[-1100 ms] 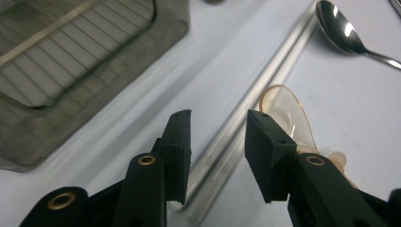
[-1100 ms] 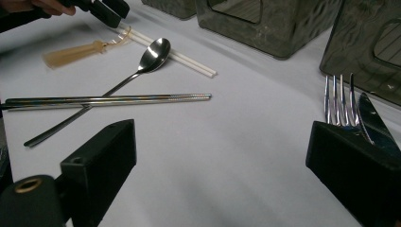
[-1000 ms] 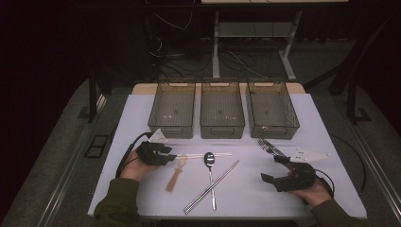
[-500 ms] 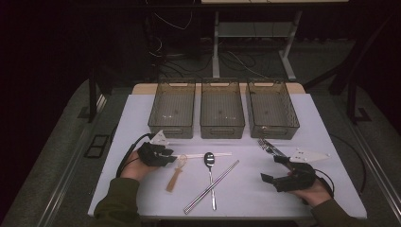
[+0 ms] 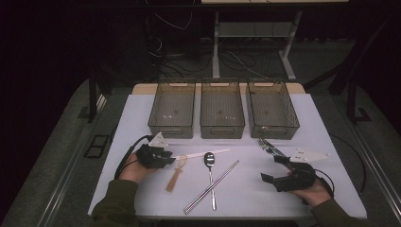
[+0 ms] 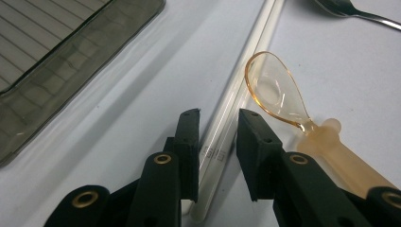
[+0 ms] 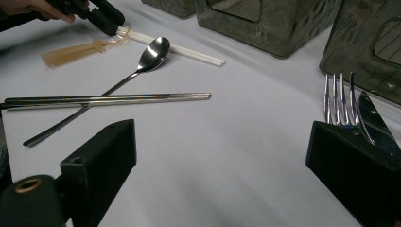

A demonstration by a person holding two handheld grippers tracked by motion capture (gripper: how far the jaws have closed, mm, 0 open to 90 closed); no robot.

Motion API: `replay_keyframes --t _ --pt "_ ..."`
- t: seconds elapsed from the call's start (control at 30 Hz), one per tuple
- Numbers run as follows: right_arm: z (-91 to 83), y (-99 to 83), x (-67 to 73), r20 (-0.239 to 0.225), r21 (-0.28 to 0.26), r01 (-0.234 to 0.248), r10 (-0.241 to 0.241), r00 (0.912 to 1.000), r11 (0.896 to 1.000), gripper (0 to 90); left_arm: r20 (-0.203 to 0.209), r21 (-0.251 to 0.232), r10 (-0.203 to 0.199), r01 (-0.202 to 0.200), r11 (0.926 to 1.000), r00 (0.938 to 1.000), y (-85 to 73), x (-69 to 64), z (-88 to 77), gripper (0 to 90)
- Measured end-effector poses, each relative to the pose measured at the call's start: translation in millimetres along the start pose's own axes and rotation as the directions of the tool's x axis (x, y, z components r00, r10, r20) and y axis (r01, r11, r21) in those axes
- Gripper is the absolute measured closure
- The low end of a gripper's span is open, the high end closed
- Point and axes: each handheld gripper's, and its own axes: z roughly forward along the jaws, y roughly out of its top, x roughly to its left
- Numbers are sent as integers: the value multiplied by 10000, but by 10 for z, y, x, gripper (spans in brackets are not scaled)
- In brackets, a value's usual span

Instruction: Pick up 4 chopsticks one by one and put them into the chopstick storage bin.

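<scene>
A pair of white chopsticks (image 6: 222, 137) lies on the white table, and my left gripper (image 6: 218, 118) straddles its near end. The jaws have just been closing with the chopsticks between them, and the pads now sit against both sides. In the high view the left gripper (image 5: 171, 156) is at the table's left, at the left end of the white chopsticks (image 5: 203, 153). A clear amber spoon (image 6: 274, 90) lies just right of the jaws. My right gripper (image 5: 274, 169) rests at the front right, open wide with nothing between its jaws (image 7: 222, 137).
A metal spoon (image 5: 210, 170) and steel chopsticks (image 5: 213, 187) cross at the table's middle. A fork (image 7: 338, 99) and knife (image 7: 376, 120) lie beside the right gripper's far jaw. Three smoky plastic bins (image 5: 171, 128) stand in a row at the back.
</scene>
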Motion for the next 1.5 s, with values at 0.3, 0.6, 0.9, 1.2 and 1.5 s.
replay_keyframes --t 0.3,0.6,0.9,1.2,1.5 --pt "-5 1 -1 2 16 -20 20 10000 10000 95 -80 114 -123 124 9999 9999 -26 -32 -34 727" --pt "-6 1 -3 11 -4 -5 5 10000 10000 95 -47 155 -194 195 9997 9998 -58 -57 -66 742" --pt "-7 2 -2 7 -7 -18 18 10000 10000 95 60 290 -144 142 9995 9999 -112 -109 -126 750" --pt "-8 2 -2 2 -22 -17 17 10000 10000 95 29 364 -168 167 9992 9999 -167 -138 -181 750" --pt "-3 3 -1 -4 -24 10 -10 10000 10000 95 -64 -546 -890 886 9946 9960 -127 -79 -295 579"
